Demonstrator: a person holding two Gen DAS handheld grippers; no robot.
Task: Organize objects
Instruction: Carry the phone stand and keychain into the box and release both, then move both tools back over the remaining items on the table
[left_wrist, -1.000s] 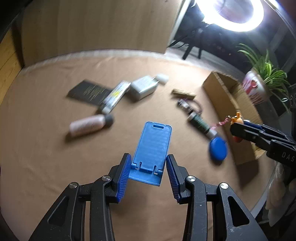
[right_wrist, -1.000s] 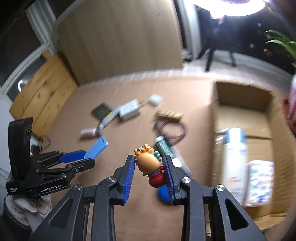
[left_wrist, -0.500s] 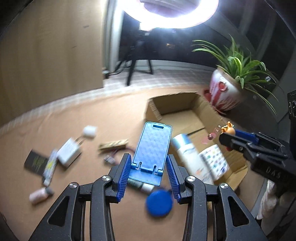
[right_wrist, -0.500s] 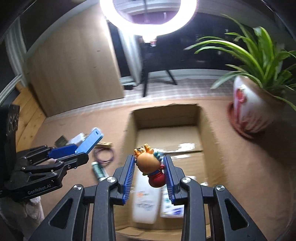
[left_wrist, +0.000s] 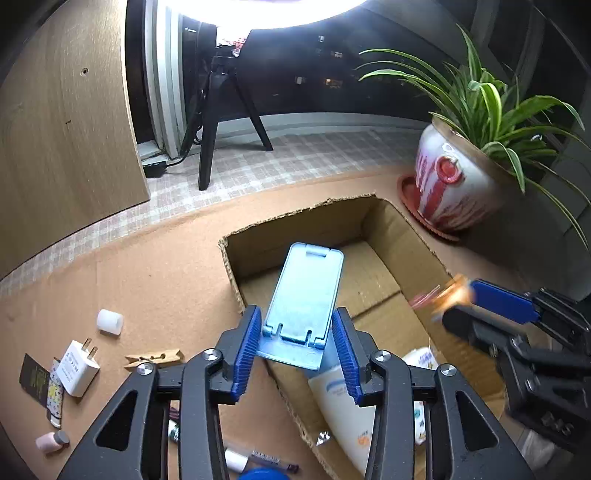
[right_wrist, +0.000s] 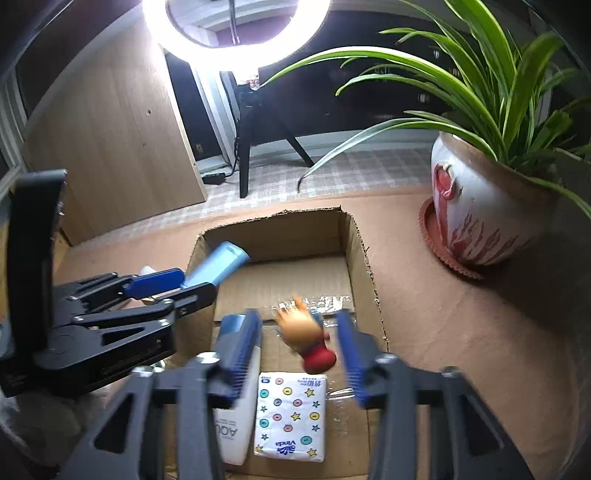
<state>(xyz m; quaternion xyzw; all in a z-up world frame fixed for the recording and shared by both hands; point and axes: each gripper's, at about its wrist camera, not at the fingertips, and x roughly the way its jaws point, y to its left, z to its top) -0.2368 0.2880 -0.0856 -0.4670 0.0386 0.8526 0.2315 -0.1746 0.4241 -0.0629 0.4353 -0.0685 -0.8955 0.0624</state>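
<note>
My left gripper (left_wrist: 295, 314) is shut on a light blue phone stand (left_wrist: 306, 291), which hangs over the near left corner of the open cardboard box (left_wrist: 295, 225). In the right wrist view the same gripper (right_wrist: 197, 282) reaches in from the left with the stand (right_wrist: 221, 260). My right gripper (right_wrist: 298, 317) is above the box (right_wrist: 273, 229) and its jaws are opening. A small toy figure (right_wrist: 306, 339) with orange hair and a red base is blurred between them, and neither pad touches it. A tissue pack (right_wrist: 291, 413) and a white tube (right_wrist: 232, 424) lie in the box.
A potted plant (right_wrist: 476, 214) stands right of the box. Left of the box the brown mat holds a white charger (left_wrist: 79, 367), a clothespin (left_wrist: 155, 358), a white cap (left_wrist: 109, 322) and a pink bottle (left_wrist: 51, 441). A tripod (left_wrist: 218, 122) and a wooden panel stand behind.
Both grippers swung right from the loose objects to over the box. The right jaws spread apart and the toy figure has come loose between them. The left gripper keeps its hold on the phone stand.
</note>
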